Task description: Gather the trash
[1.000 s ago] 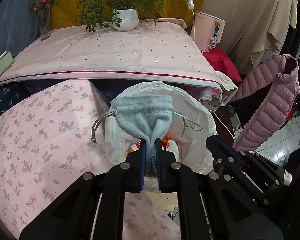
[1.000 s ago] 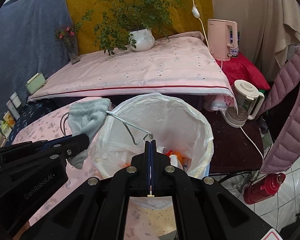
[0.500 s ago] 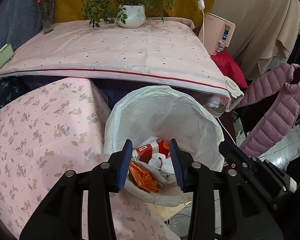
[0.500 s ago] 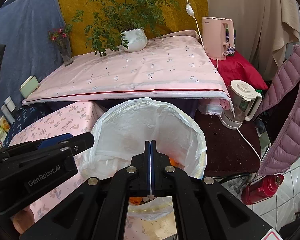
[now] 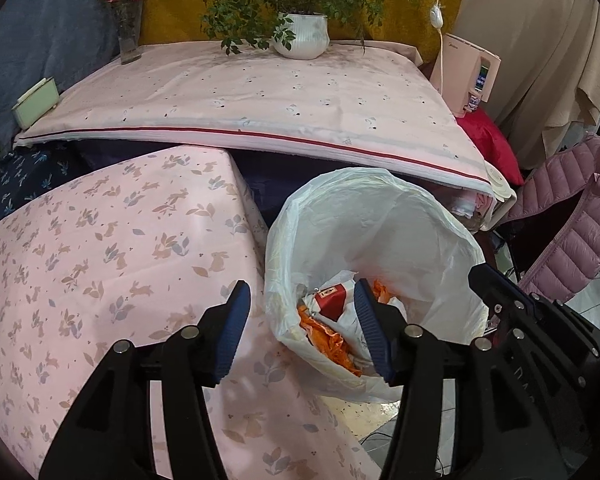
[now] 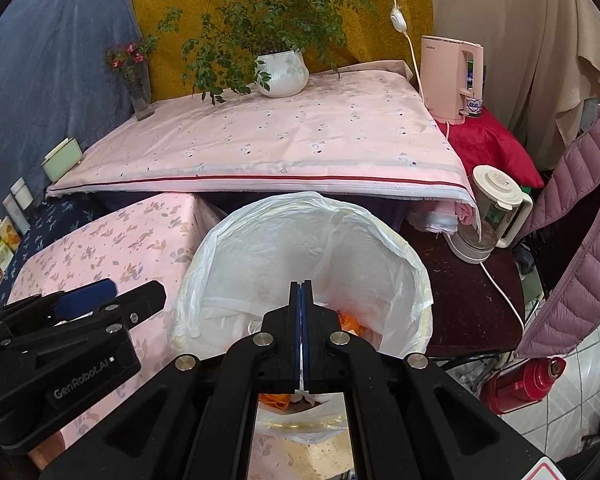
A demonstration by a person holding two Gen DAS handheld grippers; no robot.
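Trash bin (image 5: 380, 248), lined with a white plastic bag, stands on the floor just beside the near table with the pink leaf-print cloth (image 5: 100, 248), at about four o'clock from its corner in my left wrist view. At the bottom lie orange wrappers (image 5: 324, 336) and a red packet (image 5: 332, 300) among white scraps.

My left gripper (image 5: 300, 328) hangs released over the bin's near rim, its blue pads wide apart with nothing between them; its jaws have just been opening. My right gripper (image 6: 301, 332) is clenched flat, pads pressed together on nothing, poised above the bin mouth at six o'clock in its own view.

What I judge could go wrong: the liner's edge is loose and crumpled toward nine o'clock, so if I pull my left gripper away low, a pad may catch the plastic and drag the bag off the rim. The two grippers also sit near each other, so a careless swing could knock them together. The table edge is close enough to bump.

A second ago my left gripper pinched a grey drawstring pouch above the bin, one of its cords trailing across to the right gripper's tip. Now the pouch is gone from both views; I cannot see it among the trash, so presumably it dropped inside. The right gripper was just as clenched then.
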